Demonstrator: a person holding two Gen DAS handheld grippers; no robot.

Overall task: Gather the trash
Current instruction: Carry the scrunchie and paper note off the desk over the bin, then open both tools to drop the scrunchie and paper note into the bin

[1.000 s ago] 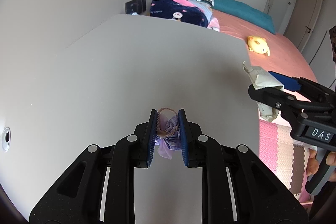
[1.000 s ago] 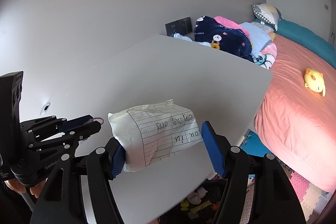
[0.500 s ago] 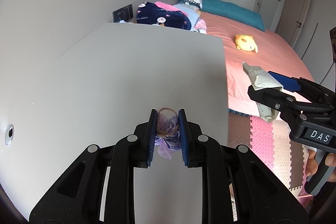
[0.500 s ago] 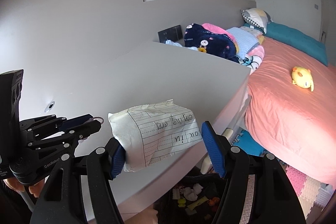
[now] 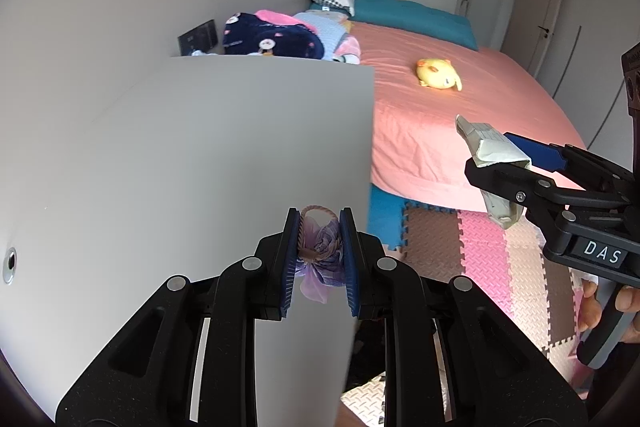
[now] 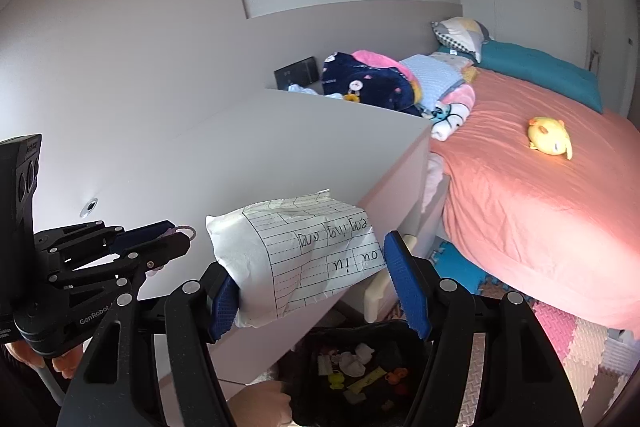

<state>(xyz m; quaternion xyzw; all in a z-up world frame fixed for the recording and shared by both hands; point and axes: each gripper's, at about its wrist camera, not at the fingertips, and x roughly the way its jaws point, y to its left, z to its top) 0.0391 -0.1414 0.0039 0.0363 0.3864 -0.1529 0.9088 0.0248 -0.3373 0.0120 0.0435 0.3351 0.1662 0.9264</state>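
Observation:
My left gripper [image 5: 319, 259] is shut on a small purple fabric scrap with a brown cord loop [image 5: 319, 247], held above the right edge of the grey desk [image 5: 200, 147]. My right gripper [image 6: 312, 279] is shut on a crumpled sheet of lined paper [image 6: 304, 259] with handwriting, held past the desk's edge. Below it a black trash bin [image 6: 360, 367] holds several bits of litter. The right gripper and its paper [image 5: 492, 155] also show in the left wrist view, to the right over the floor. The left gripper [image 6: 152, 239] shows at the left of the right wrist view.
A bed with a salmon cover [image 6: 540, 195] lies to the right, with a yellow plush toy [image 6: 550, 139], pillows and a dark blue blanket [image 6: 368, 83]. Pink and beige foam mats [image 5: 480, 259] cover the floor. A cable grommet [image 5: 9, 261] sits in the desk.
Both grippers have moved right, off the desk toward its edge, each still holding its item. The trash bin has come into fuller view under the right gripper.

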